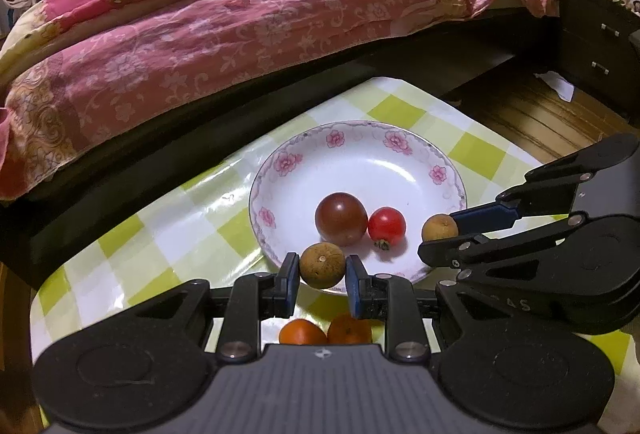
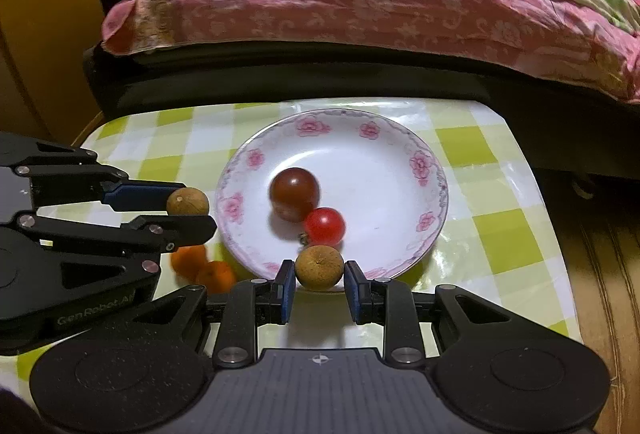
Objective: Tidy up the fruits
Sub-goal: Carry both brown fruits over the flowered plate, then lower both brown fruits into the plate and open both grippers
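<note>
Nearest the left camera, two orange fruits lie side by side on the checked bench, just under the left tool. That tool is clamped on a brown longan, held at the near rim of the flowered plate. The right tool grips a second brown longan the same way, at the plate's near edge on its side; in the left view it reaches in from the right. Further in, on the plate's white well, a dark red-brown tomato and a smaller bright red tomato sit touching each other. Beyond the bench stands a dark bed frame, and over it a pink floral bedspread
</note>
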Demonstrator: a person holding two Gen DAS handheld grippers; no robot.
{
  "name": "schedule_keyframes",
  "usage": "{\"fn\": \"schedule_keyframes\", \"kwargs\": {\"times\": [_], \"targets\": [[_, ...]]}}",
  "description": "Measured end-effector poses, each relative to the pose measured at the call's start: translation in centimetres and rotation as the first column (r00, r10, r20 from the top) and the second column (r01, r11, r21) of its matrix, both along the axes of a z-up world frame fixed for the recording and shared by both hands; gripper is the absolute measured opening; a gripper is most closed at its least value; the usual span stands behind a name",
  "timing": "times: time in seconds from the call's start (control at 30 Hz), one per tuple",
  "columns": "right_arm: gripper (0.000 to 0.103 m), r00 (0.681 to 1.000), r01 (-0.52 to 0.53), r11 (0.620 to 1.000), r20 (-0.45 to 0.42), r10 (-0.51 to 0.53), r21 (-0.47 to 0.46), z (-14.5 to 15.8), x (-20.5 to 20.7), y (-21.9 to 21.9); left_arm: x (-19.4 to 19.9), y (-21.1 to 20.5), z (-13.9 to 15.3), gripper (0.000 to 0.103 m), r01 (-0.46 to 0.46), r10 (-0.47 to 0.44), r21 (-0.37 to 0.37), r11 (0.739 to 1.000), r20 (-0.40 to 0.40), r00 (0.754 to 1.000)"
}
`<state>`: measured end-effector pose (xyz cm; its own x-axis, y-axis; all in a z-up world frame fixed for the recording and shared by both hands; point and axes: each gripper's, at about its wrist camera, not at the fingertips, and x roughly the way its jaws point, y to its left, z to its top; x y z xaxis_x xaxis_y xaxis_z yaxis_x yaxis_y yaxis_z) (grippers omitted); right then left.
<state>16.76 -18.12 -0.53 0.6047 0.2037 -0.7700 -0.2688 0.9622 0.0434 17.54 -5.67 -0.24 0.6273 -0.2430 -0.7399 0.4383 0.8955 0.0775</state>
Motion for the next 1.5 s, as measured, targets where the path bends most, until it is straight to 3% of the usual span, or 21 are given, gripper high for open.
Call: {"fn": "schedule_keyframes", "kwargs": {"times": [0.83,1.5], "targets": [[0.023,1.0,0.021,1.0,-0.016,-0.021,-0.012,-1.8,2.7,-0.3,2.6,-1.4,-2.7,0.032,0.028,-0.026,0.033,0.999,-0.045,0.999],[0.024,0.999,0.044,0.999,0.001,-0.044,-0.02,-1.8,3.2,-0.7,3.0,-1.7,-2.7,0.033,0.018,-0.017,0.018,1.0,-0.048,0.999]]}}
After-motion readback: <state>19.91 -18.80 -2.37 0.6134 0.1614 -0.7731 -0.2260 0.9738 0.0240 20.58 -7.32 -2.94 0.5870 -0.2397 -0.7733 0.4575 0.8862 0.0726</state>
